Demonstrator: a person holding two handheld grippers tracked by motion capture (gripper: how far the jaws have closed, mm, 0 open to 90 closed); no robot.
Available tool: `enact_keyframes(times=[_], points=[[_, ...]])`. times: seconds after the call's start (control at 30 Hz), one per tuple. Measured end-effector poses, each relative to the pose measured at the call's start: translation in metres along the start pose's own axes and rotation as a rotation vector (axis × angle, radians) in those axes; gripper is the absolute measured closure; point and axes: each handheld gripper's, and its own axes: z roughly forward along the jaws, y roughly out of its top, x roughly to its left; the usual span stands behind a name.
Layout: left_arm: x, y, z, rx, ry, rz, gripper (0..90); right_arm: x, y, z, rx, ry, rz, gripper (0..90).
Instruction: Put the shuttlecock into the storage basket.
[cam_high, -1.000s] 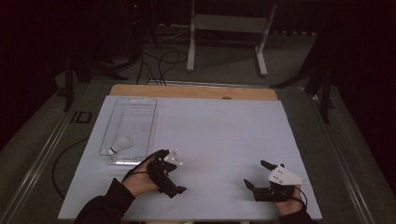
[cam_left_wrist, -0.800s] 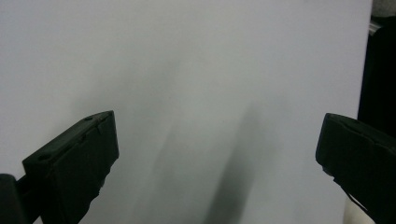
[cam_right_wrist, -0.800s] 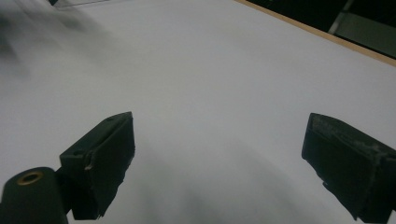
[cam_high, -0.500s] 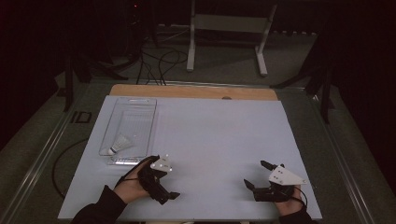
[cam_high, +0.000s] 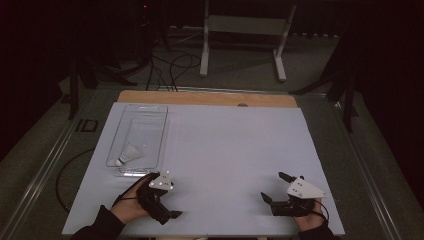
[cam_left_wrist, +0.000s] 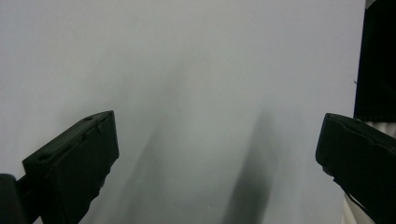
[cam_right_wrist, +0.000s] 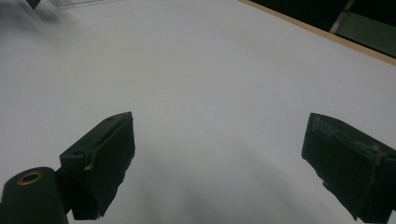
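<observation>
The left gripper (cam_high: 172, 214) is the one thing that differs from a second ago. Then it sat just off the near end of the clear tray (cam_high: 137, 137), on the side toward the right gripper (cam_high: 272, 187). Now it lies farther from the tray, close to the near edge of the bench (cam_high: 225, 150), turned more sideways, its jaws spread wide over the bare bench top.

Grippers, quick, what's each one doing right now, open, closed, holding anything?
Left gripper: open, holding nothing, over the bare white table.
Right gripper: open, holding nothing.
</observation>
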Motion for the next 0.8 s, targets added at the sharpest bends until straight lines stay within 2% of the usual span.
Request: enact_keyframes(times=[0.3, 0.63, 0.8], points=[[0.002, -0.018, -0.008, -0.006, 0.019, -0.037, 0.4, 0.000, 0.000, 0.000, 0.003, 0.002, 0.000, 9.3], [0.005, -0.030, -0.019, -0.046, 0.044, -0.079, 0.4, 0.001, 0.000, 0.000, 0.003, 0.001, 0.003, 9.3], [0.005, -0.034, -0.021, -0.076, 0.073, -0.105, 0.4, 0.001, 0.000, 0.001, 0.005, 0.004, -0.001, 9.3]])
